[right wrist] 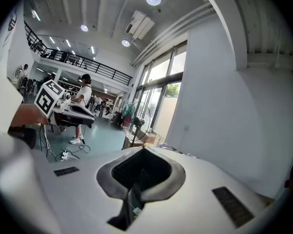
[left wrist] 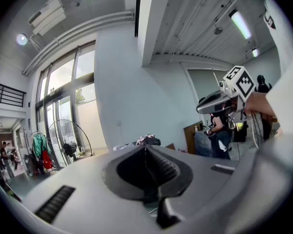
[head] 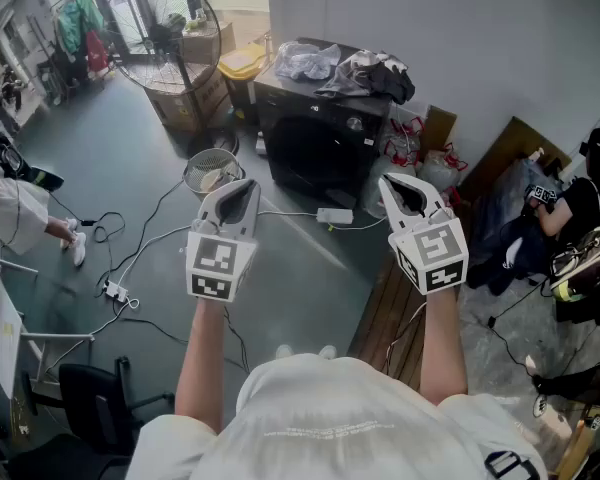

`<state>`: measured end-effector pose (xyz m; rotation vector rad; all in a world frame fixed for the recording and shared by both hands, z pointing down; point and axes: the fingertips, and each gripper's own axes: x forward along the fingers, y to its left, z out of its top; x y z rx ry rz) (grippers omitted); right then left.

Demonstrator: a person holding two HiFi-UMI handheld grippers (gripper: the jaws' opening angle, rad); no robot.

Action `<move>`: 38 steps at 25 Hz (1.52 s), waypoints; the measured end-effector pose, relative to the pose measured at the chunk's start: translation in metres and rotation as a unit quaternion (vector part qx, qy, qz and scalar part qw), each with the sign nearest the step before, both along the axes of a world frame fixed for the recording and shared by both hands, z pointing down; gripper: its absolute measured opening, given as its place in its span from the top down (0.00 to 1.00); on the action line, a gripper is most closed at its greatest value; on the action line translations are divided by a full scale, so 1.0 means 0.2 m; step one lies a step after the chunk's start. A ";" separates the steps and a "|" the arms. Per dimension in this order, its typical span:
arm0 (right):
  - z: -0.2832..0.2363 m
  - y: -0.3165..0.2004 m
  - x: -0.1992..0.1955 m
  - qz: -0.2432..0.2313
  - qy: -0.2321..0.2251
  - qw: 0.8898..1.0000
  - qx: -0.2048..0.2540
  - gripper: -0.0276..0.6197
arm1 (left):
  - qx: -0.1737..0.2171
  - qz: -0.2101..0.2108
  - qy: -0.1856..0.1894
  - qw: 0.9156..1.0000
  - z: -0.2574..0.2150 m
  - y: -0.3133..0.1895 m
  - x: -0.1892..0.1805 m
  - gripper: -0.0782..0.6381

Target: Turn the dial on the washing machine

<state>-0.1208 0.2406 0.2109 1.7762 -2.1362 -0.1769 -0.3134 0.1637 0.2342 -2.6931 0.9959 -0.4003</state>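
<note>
A black washing machine stands against the far wall, with its round dial on the front panel near the top right. Dark clothes and a clear bag lie on its lid. My left gripper and right gripper are held side by side, well short of the machine, and both point towards it. Each one is shut with nothing between its jaws. In the left gripper view the closed left gripper hides the machine, and only the clothes show above it. The right gripper looks the same in its own view.
A large standing fan, a cardboard box and a wire basket stand left of the machine. Cables and a power strip cross the floor. Wooden boards lie at right, near a seated person. Another person stands at left.
</note>
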 end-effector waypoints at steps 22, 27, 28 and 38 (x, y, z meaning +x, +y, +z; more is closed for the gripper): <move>0.18 -0.05 0.49 0.010 -0.050 0.999 -0.012 0.93 | -0.029 -0.014 -0.012 0.999 0.21 -0.07 0.40 0.86; 0.19 -0.31 0.58 0.006 -0.055 0.998 -0.004 0.93 | -0.034 -0.011 -0.017 0.999 0.29 -0.35 0.48 0.86; 0.19 -0.37 0.60 0.007 -0.056 0.998 0.000 0.93 | -0.036 -0.014 -0.015 0.999 0.29 -0.42 0.49 0.86; 0.14 -1.03 0.82 0.009 -0.078 0.997 0.008 0.93 | -0.041 0.022 0.010 0.999 0.23 -1.11 0.79 0.86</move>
